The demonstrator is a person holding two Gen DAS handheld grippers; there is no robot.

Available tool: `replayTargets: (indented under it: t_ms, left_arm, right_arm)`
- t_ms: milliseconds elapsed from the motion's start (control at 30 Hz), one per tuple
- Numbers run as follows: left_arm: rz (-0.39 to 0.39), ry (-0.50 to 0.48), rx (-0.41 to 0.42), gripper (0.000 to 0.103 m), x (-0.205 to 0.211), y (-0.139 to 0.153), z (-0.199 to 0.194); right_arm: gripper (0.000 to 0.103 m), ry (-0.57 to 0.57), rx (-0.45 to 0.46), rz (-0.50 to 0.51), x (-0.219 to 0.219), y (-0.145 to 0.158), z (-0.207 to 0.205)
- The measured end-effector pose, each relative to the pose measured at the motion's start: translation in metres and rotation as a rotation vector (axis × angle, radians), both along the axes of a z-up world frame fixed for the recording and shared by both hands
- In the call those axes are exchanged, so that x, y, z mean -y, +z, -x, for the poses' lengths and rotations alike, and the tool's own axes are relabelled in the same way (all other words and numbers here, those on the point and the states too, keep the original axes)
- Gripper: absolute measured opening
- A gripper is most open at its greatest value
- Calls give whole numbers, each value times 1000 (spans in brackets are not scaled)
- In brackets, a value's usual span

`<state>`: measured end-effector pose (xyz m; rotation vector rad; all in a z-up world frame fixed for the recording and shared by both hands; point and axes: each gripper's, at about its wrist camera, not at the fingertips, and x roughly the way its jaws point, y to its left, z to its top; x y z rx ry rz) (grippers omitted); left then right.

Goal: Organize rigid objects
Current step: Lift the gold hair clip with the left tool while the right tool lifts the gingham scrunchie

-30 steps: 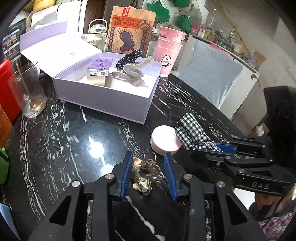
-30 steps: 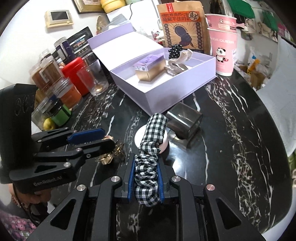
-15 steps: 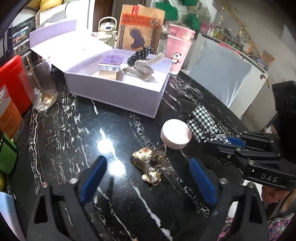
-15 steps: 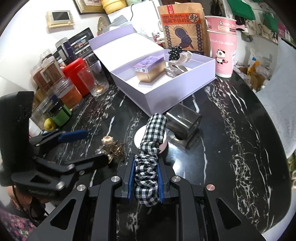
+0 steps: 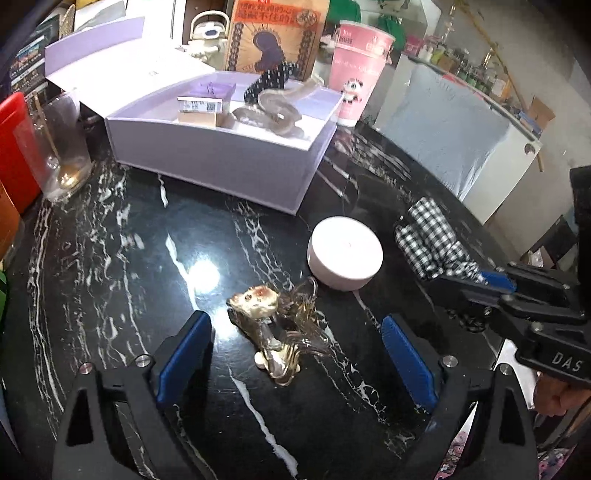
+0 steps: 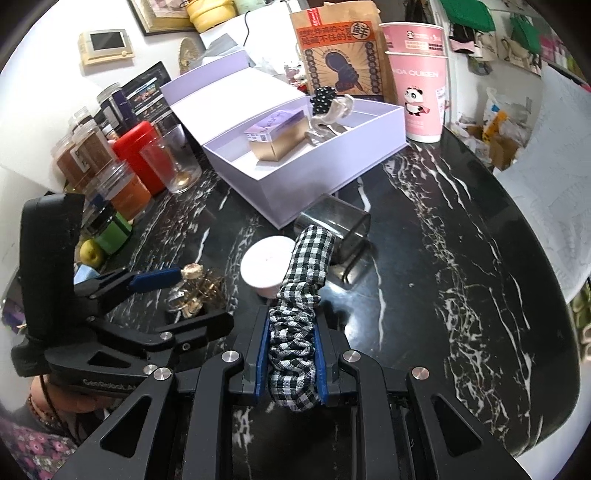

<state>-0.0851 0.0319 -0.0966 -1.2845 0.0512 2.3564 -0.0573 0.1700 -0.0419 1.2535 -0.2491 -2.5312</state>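
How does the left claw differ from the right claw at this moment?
The left claw is wide open and holds nothing; the right claw is shut on the checkered scrunchie. The gold hair clip lies on the black marble table between the left claw's fingers, untouched. Both have blue pads.

The checked scrunchie [image 6: 295,321] is partly hidden: its lower end goes down between the blue pads [image 6: 261,360] of the right gripper [image 6: 291,363], and from the left camera its far end sits behind that gripper's fingers. The gold hair clip [image 5: 275,325] is a tangle too small to make out. The dark hair tie [image 5: 271,79] in the purple box [image 5: 221,162] is half behind the clear clip [image 5: 277,109]. The red can [image 5: 14,147] is cut off by the edge. The writing on the paper bag [image 5: 277,35] is blurry
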Motion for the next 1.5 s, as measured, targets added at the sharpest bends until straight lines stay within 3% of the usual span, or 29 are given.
replayTargets:
  t_ms: [100,167,233,367,600,1500]
  left_arm:
    - [30,19,-14,93,-1,-2,-2]
    - [39,23,-24,83,-1,-2,-3]
    - [76,36,-42,61,-1,-1,-4]
    - [79,32,-51,41,1,2,-4]
    - [32,16,-22,41,3,7,-7]
    - [-14,26,-147,41,13,68,-3]
  right_arm:
    - [20,-2,2,-1,-2,-1,0]
    - [20,-2,2,0,-2,-1,0]
    - [20,-1,2,2,-3,-2,0]
    - [20,6,5,4,-1,-2,2]
    - [20,19,3,5,3,-1,3]
    - [20,140,-100,-34,24,43,12]
